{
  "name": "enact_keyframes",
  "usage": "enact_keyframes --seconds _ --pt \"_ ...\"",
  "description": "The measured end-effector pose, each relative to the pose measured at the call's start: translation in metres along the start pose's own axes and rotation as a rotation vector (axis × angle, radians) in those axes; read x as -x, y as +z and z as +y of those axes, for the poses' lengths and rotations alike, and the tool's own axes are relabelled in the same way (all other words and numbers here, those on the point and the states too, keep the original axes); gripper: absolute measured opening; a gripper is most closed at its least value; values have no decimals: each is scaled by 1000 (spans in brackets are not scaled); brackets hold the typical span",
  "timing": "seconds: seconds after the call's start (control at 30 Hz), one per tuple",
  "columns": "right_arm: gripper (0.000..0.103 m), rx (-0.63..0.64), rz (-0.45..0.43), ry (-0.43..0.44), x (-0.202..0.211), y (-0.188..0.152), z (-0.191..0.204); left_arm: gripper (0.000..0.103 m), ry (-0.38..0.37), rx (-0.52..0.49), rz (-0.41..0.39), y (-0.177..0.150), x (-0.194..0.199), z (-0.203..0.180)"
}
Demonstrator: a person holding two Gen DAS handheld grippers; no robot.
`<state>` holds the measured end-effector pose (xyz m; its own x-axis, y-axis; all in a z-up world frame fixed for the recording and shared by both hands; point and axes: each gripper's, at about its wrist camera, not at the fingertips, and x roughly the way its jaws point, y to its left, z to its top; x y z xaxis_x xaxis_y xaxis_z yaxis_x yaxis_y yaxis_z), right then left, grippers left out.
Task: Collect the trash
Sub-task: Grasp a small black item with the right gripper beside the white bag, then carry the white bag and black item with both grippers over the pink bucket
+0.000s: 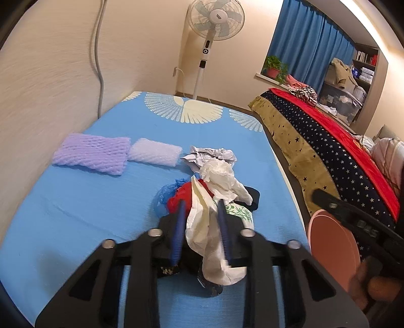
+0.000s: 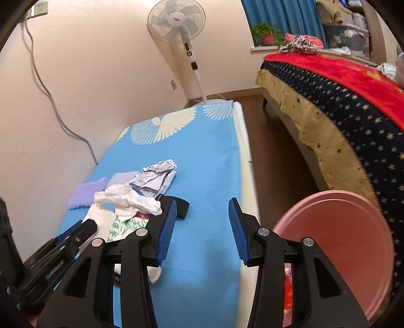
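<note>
1. Over the blue-covered counter (image 1: 75,201), the left tool (image 1: 200,224) points downward with its blue ribbed pads narrowed on a crumpled white plastic bag (image 1: 207,239), which hangs between them.
2. Under that bag lies the rest of the trash: a red scrap (image 1: 176,199), a blue plastic piece (image 1: 164,191), a black flat item (image 1: 252,199), crumpled white tissue (image 1: 222,174) and crumpled printed paper (image 1: 209,154).
3. Farther left on the counter, a purple foam net sleeve (image 1: 93,154) and a white foam net sleeve (image 1: 154,151) lie side by side.
4. To the right, the right tool (image 2: 202,227) also tilts down, its jaws standing partly apart with nothing between them.
5. Beside the counter's right edge, a pink round plastic basin (image 2: 341,239) is tilted.
6. Beyond stand a white pedestal fan (image 1: 214,20), a cream wall, blue curtains (image 1: 308,43) and a bed with a red and starred navy blanket (image 1: 341,141).
</note>
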<state>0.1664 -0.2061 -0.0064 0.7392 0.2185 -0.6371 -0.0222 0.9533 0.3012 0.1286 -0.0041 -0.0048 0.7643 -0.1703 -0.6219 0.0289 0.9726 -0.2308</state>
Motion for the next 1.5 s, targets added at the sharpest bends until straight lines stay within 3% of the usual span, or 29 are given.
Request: enact_keyframes --seconds 0.07,0.5,0.6,0.67,0.7,0.9,1.5 --pt "44 -15 26 19 -15 1 2 11 1 -5 0 2 0 0" --pt "44 -94 160 99 -96 2 6 10 2 -2 11 3 -3 4" --pt "38 -95 173 106 -98 0 6 10 0 -2 11 3 -4 3" --pt "26 -83 180 120 -96 1 9 10 -1 -5 8 4 -3 2" --pt "26 -74 180 119 -95 1 10 10 -3 -7 6 4 -2 1" --pt "11 -33 137 108 -73 6 12 7 -17 -11 -7 4 5 -1" --pt "11 54 -68 -32 62 10 -10 2 -105 -42 -102 7 58 -22"
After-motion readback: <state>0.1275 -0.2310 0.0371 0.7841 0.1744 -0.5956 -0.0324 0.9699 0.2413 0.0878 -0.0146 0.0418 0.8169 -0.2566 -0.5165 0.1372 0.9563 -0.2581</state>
